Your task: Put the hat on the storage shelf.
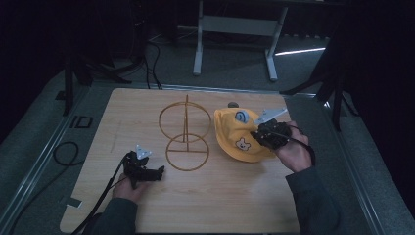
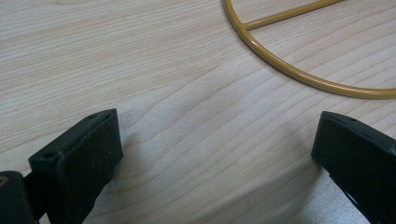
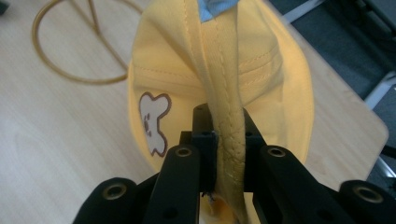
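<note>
Beside the wire stand [image 1: 185, 131], right gripper [image 3: 227, 140] clenched on yellow hat [image 3: 261, 84], seemingly its brim; left gripper [image 2: 215, 154] released.

The room is dim, its walls lost in darkness. A light wooden desk [image 1: 205, 205] stands on a grey floor [image 1: 235, 63]. Behind it rises a pale metal frame [image 1: 198, 44] with two legs. Black cables [image 1: 151, 63] trail over the floor, and a bright strip of light [image 1: 299, 51] lies at the right.
</note>
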Demonstrator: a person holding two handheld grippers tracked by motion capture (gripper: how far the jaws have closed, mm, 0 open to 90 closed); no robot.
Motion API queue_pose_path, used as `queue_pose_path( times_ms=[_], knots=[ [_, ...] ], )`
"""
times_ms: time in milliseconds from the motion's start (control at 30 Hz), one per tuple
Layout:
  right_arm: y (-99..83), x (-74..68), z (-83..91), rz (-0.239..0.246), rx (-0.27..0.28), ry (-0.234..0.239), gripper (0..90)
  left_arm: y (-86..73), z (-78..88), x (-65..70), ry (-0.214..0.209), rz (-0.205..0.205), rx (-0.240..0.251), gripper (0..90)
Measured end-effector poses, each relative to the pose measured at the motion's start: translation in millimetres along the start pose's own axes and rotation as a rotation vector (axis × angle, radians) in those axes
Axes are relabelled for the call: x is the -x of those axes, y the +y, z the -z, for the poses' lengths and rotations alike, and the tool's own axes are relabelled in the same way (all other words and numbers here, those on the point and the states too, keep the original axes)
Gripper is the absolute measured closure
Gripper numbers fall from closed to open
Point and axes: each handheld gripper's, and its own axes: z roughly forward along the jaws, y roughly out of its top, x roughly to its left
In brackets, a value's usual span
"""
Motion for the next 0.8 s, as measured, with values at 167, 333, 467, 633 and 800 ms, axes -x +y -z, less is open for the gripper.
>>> queue_pose_path(
  times_ms=[167, 333, 467, 633, 800],
  knots=[
    [-1.9, 2.2, 3.2, -0.031, 0.052, -0.022, 83.1, 0.0, 0.0, 0.1, 0.000, 0.002, 0.001, 1.9],
    [-4.7, 3.1, 4.9, -0.073, 0.125, -0.028, 82.9, 0.0, -0.1, 0.2, 0.000, 0.002, 0.001, 1.8],
    [-6.0, 1.7, 3.2, -0.074, 0.143, -0.011, 82.6, 0.0, -0.1, 0.1, 0.000, 0.001, 0.001, 1.9],
    [-6.9, -2.1, 1.9, -0.074, 0.156, -0.015, 82.6, 0.0, -0.1, 0.1, 0.000, 0.002, 0.001, 1.9],
    [-8.1, -3.6, 6.4, -0.107, 0.233, -0.051, 82.6, 0.0, -0.1, 0.2, 0.000, 0.003, 0.001, 1.9]
  ],
)
